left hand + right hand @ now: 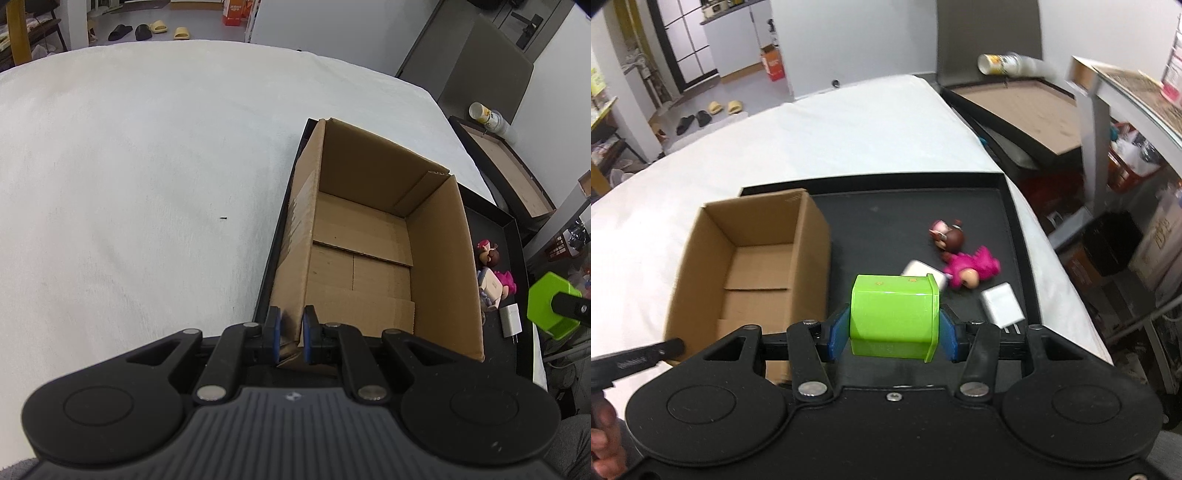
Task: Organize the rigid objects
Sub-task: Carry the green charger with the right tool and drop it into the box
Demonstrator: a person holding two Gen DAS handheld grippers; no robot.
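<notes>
- Cardboard box (753, 258) lies to the left of the right gripper (893, 320) in the right wrist view, just beside it and lower; that leftward gap is what the coming move turns on (my judgement from the task), since the load looks meant for the box
- Right gripper pinches a green block (894, 317) between its blue pads, one pad on each side face; the block's long axis runs across from pad to pad, and it hangs clear above the black tray (908, 206)
- Left gripper (291, 325) has its jaws pressed together on the near wall of the box at the corner, so that hand steadies the box; the right hand is the one that carries, and the nearer to the loose things
- Box: open at the top, flaps folded flat on its floor, nothing inside as far as both views show; it stands at the left end of the tray
- Tray also holds, to the right of the box, a pink doll figure (964, 258), a white charger (1003, 304) and another white piece (923, 273) partly hidden behind the block; the tray rests on a white cloth-covered surface (147, 166)
- Green block shows at the far right edge of the left wrist view, beyond the box's right wall; it must clear that wall before it can go down
</notes>
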